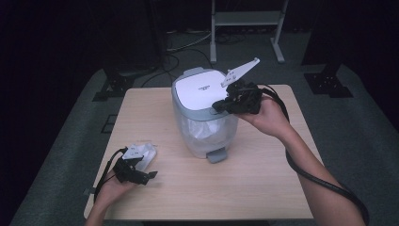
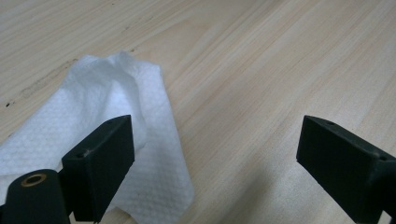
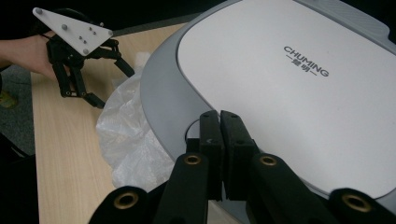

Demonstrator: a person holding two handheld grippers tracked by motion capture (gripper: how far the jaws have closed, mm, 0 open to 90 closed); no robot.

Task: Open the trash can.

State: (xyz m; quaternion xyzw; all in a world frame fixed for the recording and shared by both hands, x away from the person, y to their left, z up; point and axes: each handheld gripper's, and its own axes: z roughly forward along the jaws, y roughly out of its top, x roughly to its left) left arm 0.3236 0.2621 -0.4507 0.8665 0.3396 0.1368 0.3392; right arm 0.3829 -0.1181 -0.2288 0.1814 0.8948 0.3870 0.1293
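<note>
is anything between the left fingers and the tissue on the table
Nothing visible. The left gripper is open, with the white tissue lying flat on the table right by one of its fingers.

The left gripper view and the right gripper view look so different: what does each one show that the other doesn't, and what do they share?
Left gripper view alone: its own tongs standing open, with a white paper towel lying flat beside one jaw.

Right gripper view alone: its own tongs shut, at the grey rim of a bin's white lid, a clear bag hanging below, and the other hand farther off.

Both: the pale wooden table.
</note>
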